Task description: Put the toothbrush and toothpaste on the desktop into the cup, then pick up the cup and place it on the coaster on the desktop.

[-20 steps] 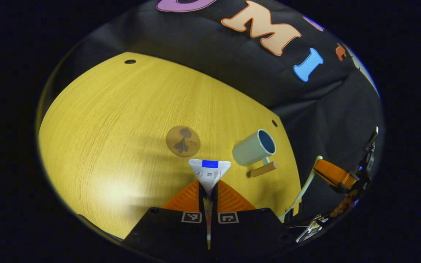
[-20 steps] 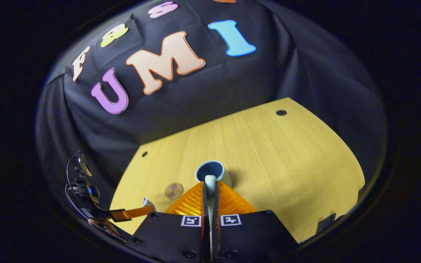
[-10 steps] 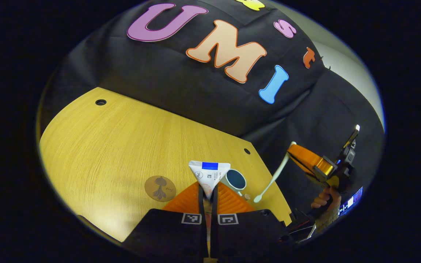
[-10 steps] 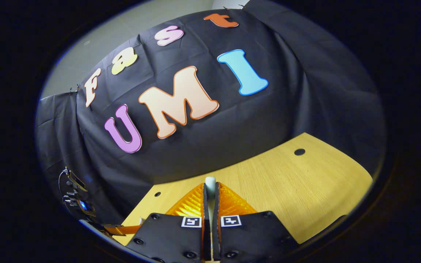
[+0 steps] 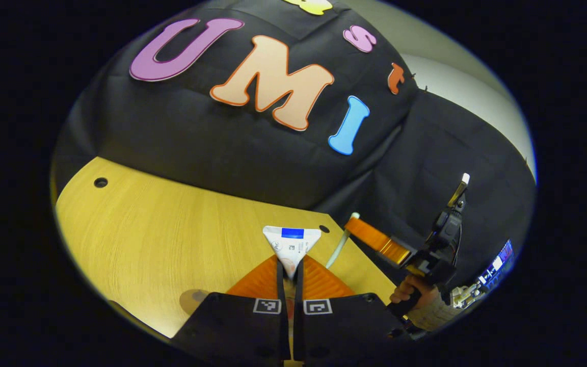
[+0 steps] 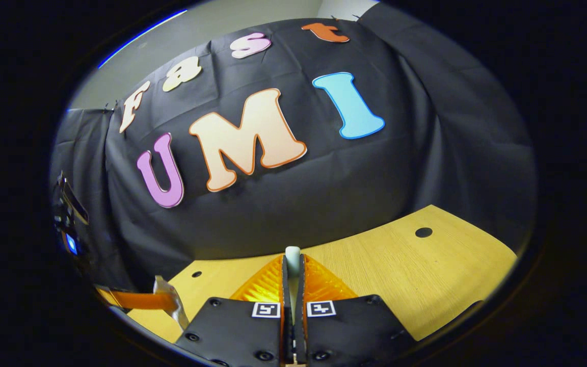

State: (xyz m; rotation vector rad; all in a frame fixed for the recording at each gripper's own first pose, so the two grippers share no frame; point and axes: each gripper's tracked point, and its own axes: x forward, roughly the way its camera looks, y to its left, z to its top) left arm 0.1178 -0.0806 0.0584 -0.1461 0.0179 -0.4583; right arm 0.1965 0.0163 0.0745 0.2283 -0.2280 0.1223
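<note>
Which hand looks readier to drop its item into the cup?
Right, probably: the right gripper holds the toothbrush steeply, end down; the left gripper holds the toothpaste pointing forward, roughly level.

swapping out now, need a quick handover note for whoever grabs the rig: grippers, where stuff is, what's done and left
Left gripper: shut on the toothpaste, lifted off the desk.
Right gripper: shut on the toothbrush, also lifted.
Coaster: on the desk, near edge, partly hidden by the left gripper.
Done: both items picked up.
Left: drop both into the cup, then set the cup on the coaster.

coaster [image 5: 191, 299] on desk [image 5: 171, 239], left of toothpaste [image 5: 291, 243]
</note>
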